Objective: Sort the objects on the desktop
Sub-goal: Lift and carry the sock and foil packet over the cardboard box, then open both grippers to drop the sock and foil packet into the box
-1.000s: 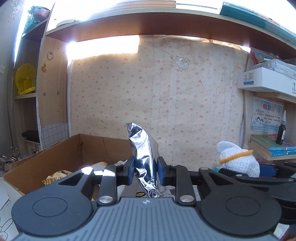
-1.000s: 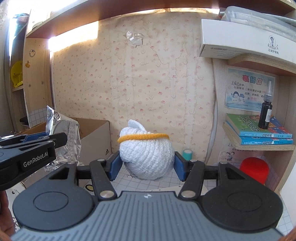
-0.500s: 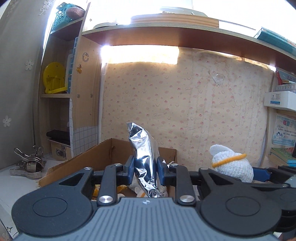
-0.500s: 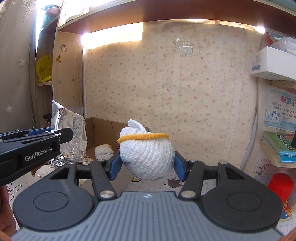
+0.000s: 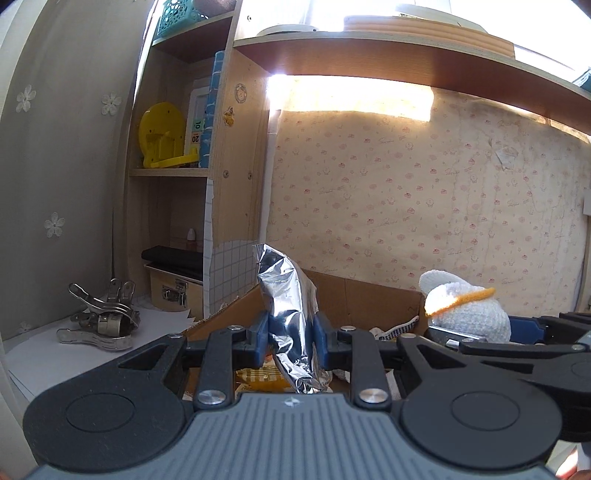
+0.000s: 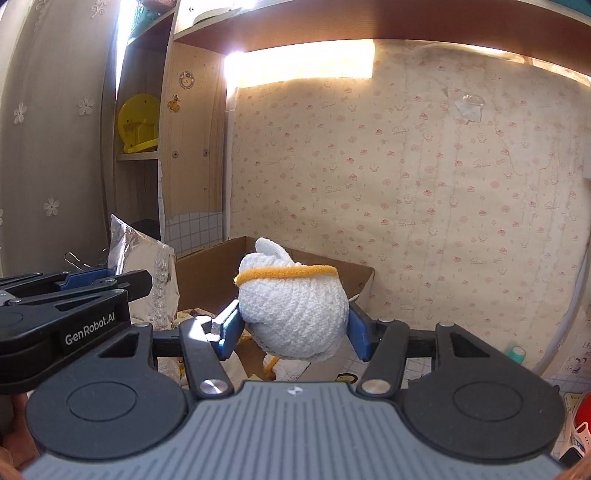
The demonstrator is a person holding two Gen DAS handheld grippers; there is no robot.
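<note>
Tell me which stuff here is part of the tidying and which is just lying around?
Part of the job:
- foil bag, held by the left gripper
- white knit ball, held by the right gripper
- cardboard box

Just lying about:
- metal clips
- yellow toy on the shelf
- teal basket

The cardboard box (image 5: 354, 295) at the lower centre stands open at the top, its near wall low, with clutter inside. Metal clips (image 5: 101, 317) crowd the surface (image 5: 44, 354) at the lower left. The shelf unit (image 5: 236, 192) blocks the left.
</note>
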